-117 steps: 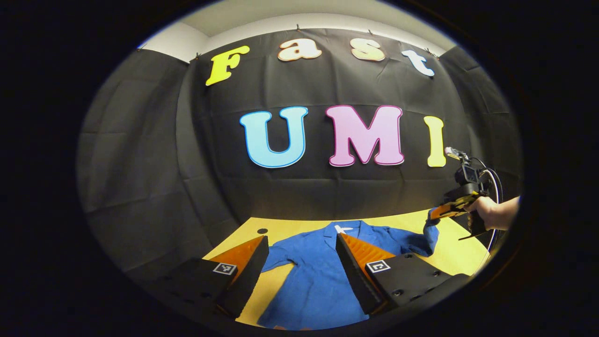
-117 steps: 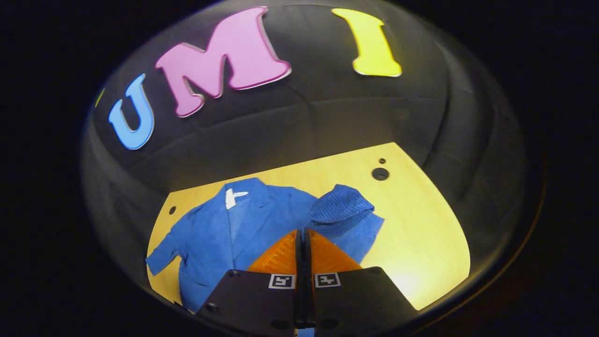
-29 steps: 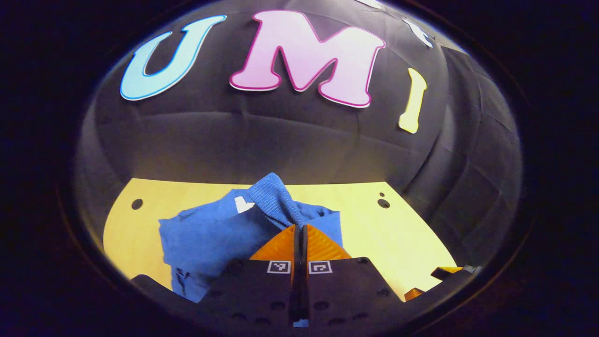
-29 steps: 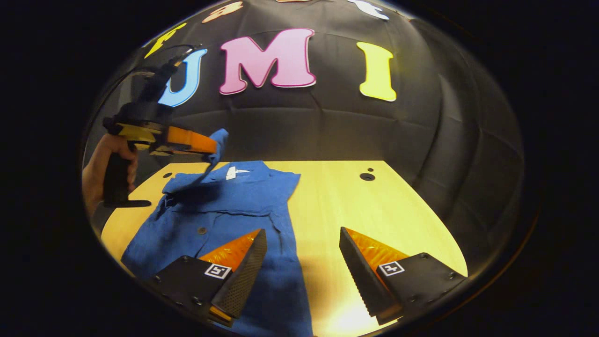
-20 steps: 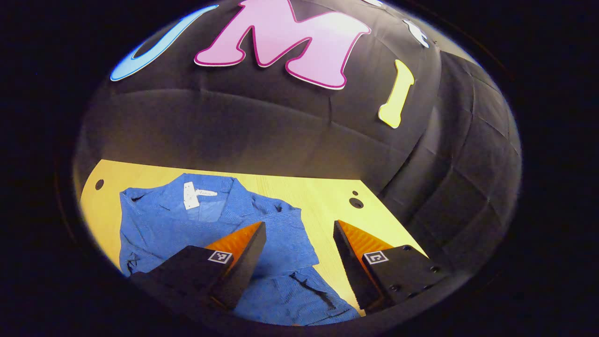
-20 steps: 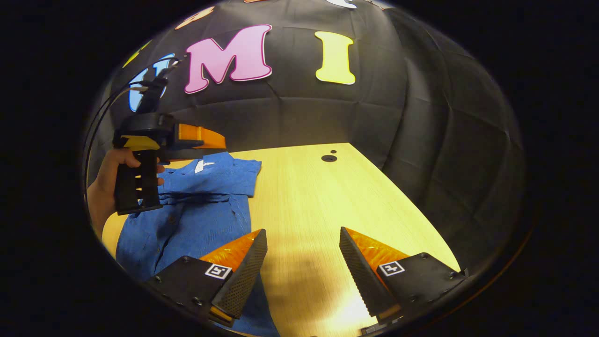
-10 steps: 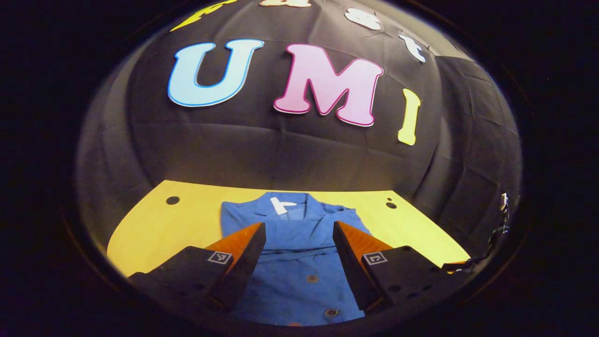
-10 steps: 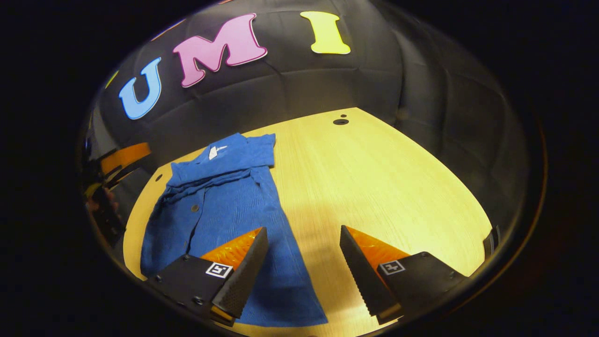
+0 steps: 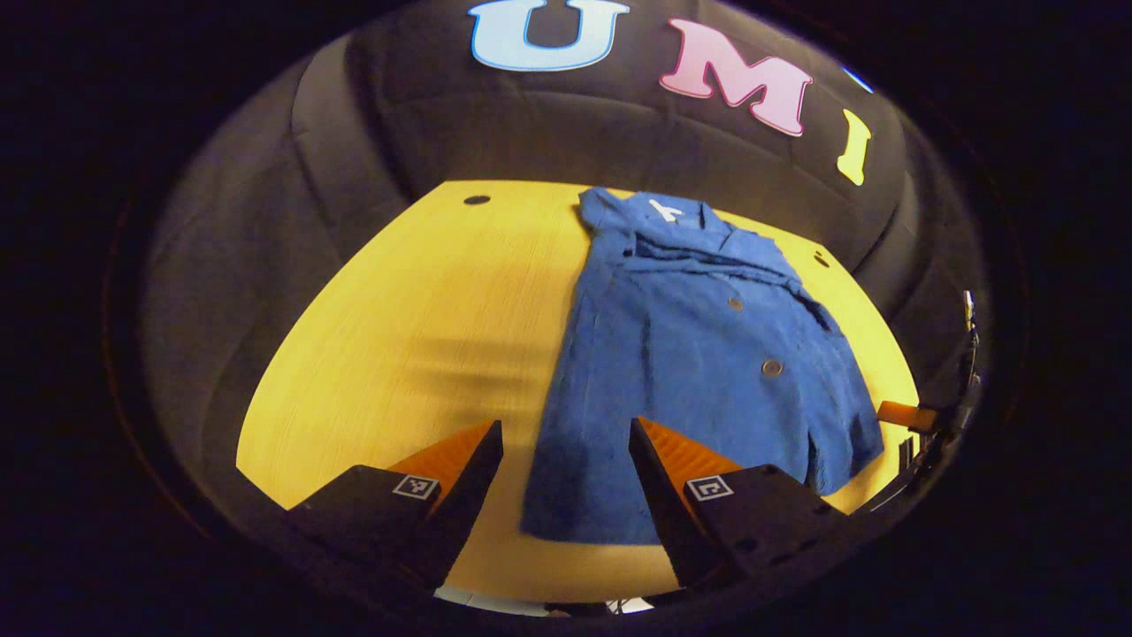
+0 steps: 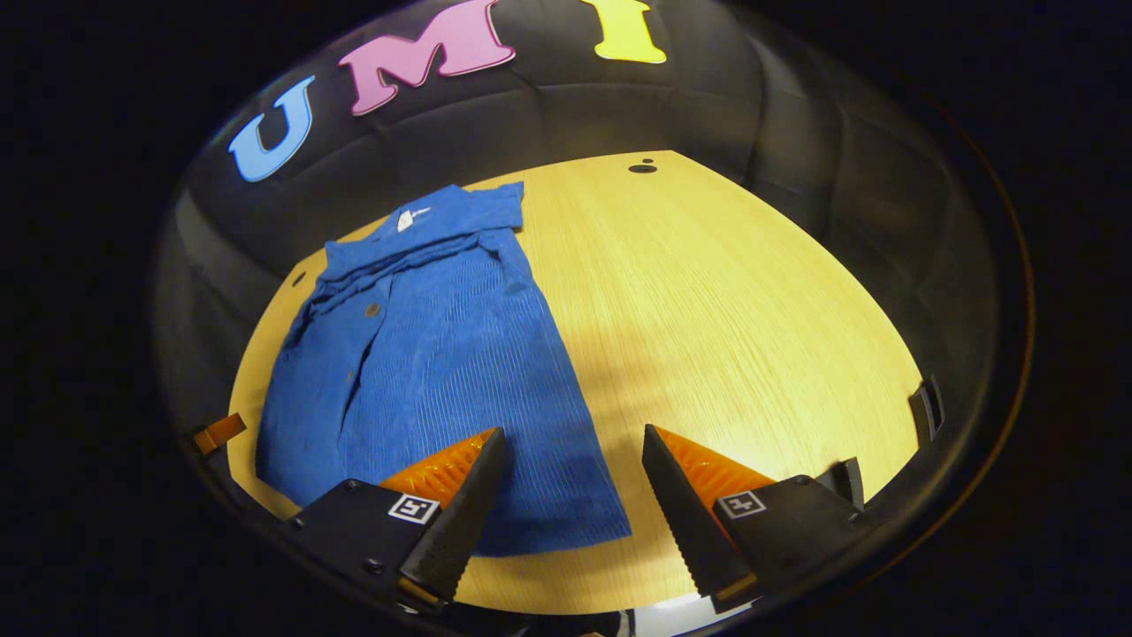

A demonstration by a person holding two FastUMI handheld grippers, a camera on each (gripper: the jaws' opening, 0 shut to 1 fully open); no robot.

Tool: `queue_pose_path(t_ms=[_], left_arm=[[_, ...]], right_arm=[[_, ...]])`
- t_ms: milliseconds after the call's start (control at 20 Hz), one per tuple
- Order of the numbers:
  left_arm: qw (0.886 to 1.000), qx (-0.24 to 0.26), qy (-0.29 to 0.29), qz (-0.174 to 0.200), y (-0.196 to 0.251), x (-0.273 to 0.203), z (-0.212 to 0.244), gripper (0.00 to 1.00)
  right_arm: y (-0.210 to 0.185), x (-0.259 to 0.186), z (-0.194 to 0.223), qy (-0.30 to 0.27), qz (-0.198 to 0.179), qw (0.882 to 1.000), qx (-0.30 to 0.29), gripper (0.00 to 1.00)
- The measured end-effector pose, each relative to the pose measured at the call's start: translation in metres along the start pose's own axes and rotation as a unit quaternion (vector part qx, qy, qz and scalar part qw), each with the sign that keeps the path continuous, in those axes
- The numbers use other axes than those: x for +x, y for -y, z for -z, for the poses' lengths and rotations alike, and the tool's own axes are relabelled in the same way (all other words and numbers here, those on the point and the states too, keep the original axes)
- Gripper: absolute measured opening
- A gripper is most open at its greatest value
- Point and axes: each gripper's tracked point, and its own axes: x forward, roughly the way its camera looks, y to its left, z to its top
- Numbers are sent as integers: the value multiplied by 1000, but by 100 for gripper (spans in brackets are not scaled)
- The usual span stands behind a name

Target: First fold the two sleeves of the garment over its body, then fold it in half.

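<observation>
A blue button-front garment (image 9: 699,354) lies flat on a yellow wooden table (image 9: 416,318), collar toward the far wall and hem toward the near edge. Both sleeves appear already folded across the chest, so the remaining step is probably folding it in half. The left tongs (image 9: 566,460) hover released over the hem's left corner, jaws spread and holding nothing. The right tongs (image 10: 570,478) hover released over the hem's right corner (image 10: 610,522), also empty. The risks from here: pinching only the top layer at the hem, so the lower layer stays behind and the fold comes out uneven; lifting the two corners at different speeds, which would skew the fold; and dragging the cloth, which could shake the tucked sleeves loose near the collar (image 10: 416,221)
</observation>
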Motion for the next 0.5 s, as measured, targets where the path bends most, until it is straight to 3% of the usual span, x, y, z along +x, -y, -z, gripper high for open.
queue_pose_path(t_ms=[500], left_arm=[[997, 31, -76, -18, 15, 3, 49, 85]], right_arm=[[7, -2, 39, -24, 42, 999, -16, 99]])
